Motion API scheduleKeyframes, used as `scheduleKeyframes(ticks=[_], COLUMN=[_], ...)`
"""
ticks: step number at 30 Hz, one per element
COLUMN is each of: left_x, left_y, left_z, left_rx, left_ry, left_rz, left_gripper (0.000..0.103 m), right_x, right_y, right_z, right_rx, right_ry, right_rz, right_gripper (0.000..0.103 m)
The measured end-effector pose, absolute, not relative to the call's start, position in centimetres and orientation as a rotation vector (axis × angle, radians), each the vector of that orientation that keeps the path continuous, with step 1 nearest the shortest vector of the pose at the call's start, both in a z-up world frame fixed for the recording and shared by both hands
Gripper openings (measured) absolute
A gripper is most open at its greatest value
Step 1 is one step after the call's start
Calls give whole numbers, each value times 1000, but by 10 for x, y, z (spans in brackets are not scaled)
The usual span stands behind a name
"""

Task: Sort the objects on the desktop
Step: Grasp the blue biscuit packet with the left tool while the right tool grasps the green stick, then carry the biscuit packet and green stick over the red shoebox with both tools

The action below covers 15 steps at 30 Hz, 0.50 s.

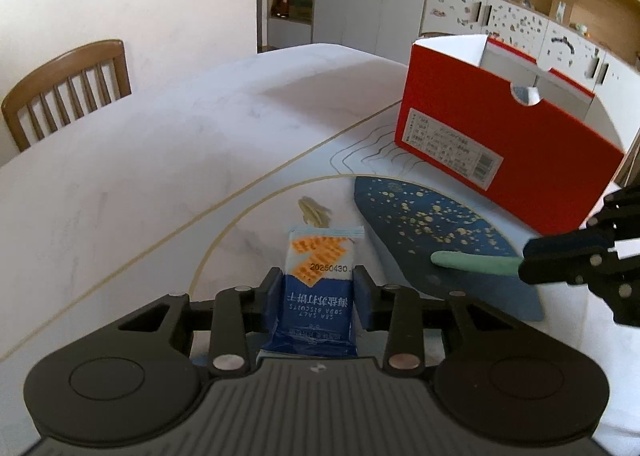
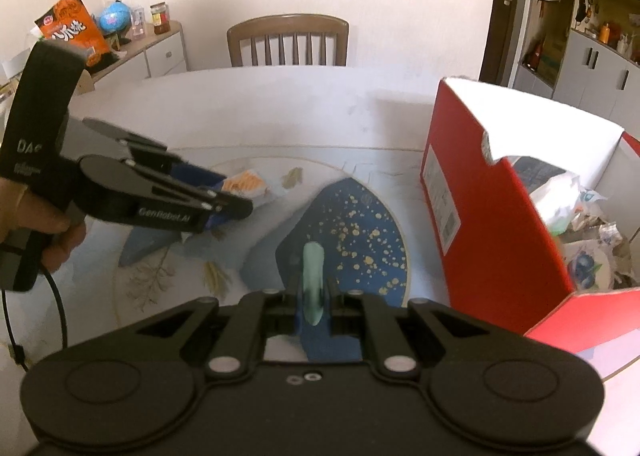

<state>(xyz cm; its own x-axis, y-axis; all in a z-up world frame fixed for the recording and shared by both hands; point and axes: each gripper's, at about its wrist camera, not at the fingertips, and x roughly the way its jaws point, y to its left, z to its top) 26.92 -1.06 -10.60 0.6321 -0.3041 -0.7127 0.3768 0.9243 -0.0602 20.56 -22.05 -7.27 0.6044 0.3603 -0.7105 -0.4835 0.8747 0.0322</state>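
A blue and white soda biscuit packet [image 1: 320,256] sits between the pads of my left gripper [image 1: 318,284], which is shut on it just above the table. In the right wrist view the left gripper [image 2: 244,207] holds the same packet [image 2: 244,181] at the left. My right gripper [image 2: 312,292] is shut on a pale green stick-shaped object [image 2: 313,268] that points forward over the table. From the left wrist view the right gripper [image 1: 528,260] comes in from the right with the green object [image 1: 472,264] sticking out to the left.
An open red cardboard box [image 2: 500,215] stands at the right and holds several bags and wrappers [image 2: 568,199]; it shows too as the red box [image 1: 500,127]. The white table [image 1: 160,159] has a dark blue speckled patch [image 1: 432,223]. A wooden chair [image 2: 288,39] stands behind.
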Motion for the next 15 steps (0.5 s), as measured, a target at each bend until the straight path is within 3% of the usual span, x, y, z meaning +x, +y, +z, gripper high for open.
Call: scheduleKeyframes(ticks=[15], left_x=[239], left_y=[-12], left_z=[-74], left_rx=[-30], left_ry=[799], left_rz=[-416], left_gripper=[35], right_x=[195], right_y=[-231], right_z=[-39], right_rx=[-154], right_ry=[713], right_rz=[493], right_gripper=[8])
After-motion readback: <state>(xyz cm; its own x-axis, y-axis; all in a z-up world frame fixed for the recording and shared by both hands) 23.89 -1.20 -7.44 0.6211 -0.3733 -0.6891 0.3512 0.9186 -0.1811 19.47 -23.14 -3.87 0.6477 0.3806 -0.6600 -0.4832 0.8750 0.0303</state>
